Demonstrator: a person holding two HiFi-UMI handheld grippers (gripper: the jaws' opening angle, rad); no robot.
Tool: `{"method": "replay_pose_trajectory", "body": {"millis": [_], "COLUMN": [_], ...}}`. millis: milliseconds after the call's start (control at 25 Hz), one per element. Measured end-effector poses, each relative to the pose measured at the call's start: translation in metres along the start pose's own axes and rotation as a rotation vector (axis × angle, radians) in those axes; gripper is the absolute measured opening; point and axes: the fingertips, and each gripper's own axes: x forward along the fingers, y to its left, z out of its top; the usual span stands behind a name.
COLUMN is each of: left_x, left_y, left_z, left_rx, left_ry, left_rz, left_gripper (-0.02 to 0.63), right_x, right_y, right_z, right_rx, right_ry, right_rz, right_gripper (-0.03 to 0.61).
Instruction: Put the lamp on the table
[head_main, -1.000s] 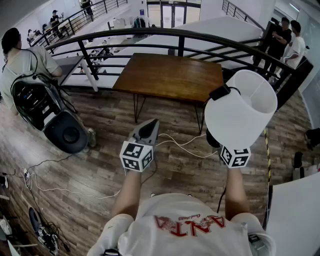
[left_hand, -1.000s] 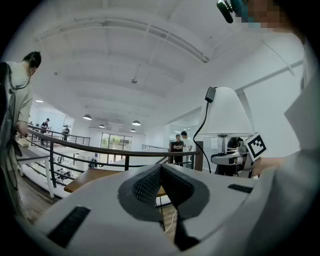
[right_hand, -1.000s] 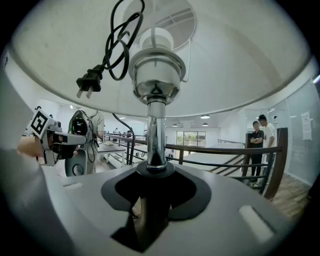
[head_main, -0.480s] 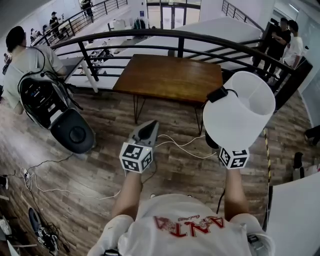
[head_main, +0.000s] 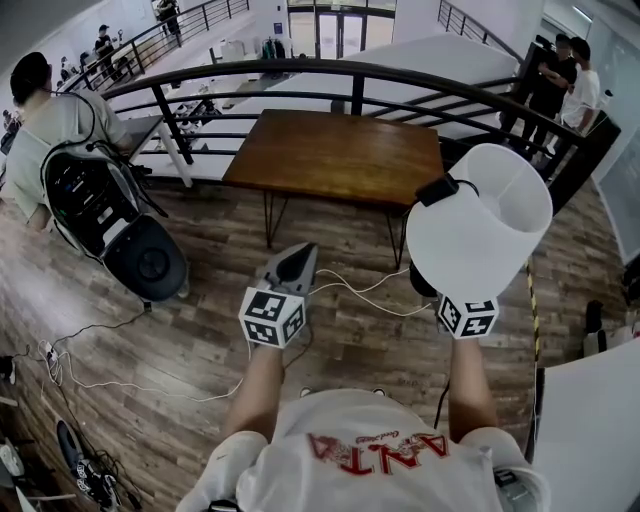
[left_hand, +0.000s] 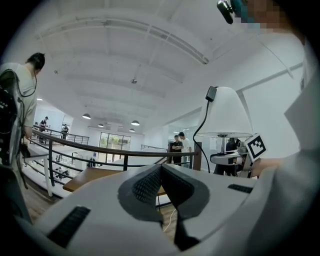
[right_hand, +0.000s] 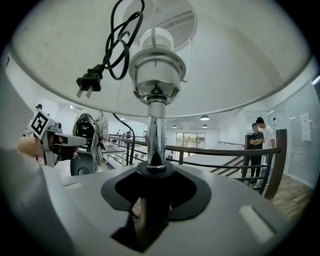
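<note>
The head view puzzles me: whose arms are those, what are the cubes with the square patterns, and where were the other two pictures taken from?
There is no robot here. A person holds a two-jaw gripper in each hand, and the patterned cubes are part of those grippers. The head view comes from a camera on the person's head, looking down past their arms. The other two pictures come from a small camera riding on each gripper, looking along its jaws. The left gripper has its jaws together with nothing between them. The right gripper is closed on the metal stem of a white-shaded lamp, carried upright, with its plug and looped cord hanging under the shade. Ahead stands a wooden table beside a railing. I see nothing on it, and the lamp is not yet there.
</note>
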Motion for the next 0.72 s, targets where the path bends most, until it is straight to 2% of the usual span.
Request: {"method": "replay_pose_trajectory", "body": {"millis": [720], "left_x": [-0.046], "left_y": [0.078], "left_z": [-0.009], "left_rx": [-0.005], "left_ry": [0.007], "left_rz": [-0.046], "left_gripper": [0.009], "right_x": [0.025], "right_y": [0.076], "right_z": [0.002], "right_rx": [0.009], "right_ry": [-0.008], "right_rz": [-0.059], "right_gripper": [0.124]}}
